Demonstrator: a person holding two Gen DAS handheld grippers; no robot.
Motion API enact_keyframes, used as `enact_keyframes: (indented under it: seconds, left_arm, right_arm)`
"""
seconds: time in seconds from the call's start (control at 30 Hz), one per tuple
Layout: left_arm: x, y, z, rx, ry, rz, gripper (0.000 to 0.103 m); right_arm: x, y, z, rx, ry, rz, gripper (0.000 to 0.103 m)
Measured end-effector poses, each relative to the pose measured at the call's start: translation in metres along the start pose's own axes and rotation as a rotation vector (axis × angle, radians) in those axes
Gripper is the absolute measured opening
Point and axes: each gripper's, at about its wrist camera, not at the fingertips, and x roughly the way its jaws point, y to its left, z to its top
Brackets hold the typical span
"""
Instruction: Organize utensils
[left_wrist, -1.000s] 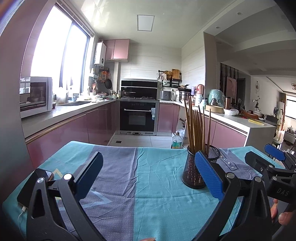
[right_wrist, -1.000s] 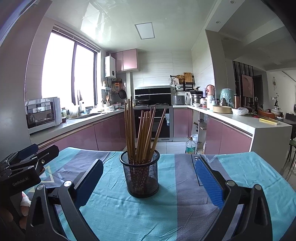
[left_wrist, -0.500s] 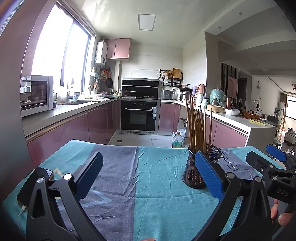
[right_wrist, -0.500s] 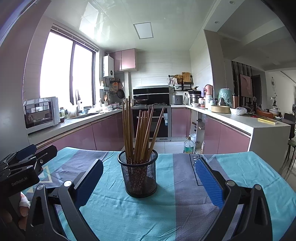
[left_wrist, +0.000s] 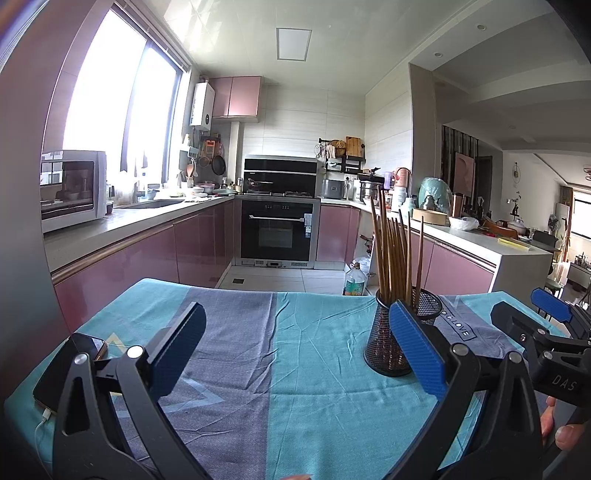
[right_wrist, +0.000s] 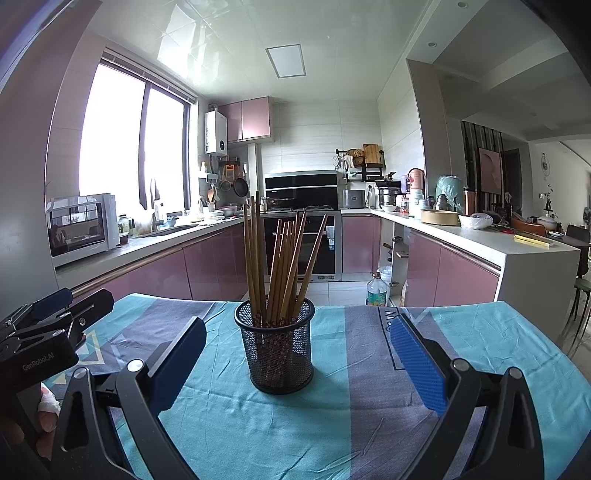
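We see the right gripper (right_wrist: 297, 360) with jaws wide apart, holding nothing, the mesh holder (right_wrist: 275, 347) with chopsticks (right_wrist: 275, 266) standing between them. The left gripper (left_wrist: 295, 345), to the left of this holder, is spread wide too and grips nothing.

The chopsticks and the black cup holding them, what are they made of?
The chopsticks look like wood or bamboo: matte brown, with a patterned band low down. The cup looks like black wire mesh, probably metal; you can see through its walls.
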Motion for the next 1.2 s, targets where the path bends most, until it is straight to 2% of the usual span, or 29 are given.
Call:
enact_keyframes:
  seconds: [1.2]
  left_arm:
    - [-0.0007,0.0006,0.0013,0.003,0.004,0.002,0.098]
  right_arm:
    - [0.0057,0.0013,0.0031,0.003,-0.002,0.006,0.096]
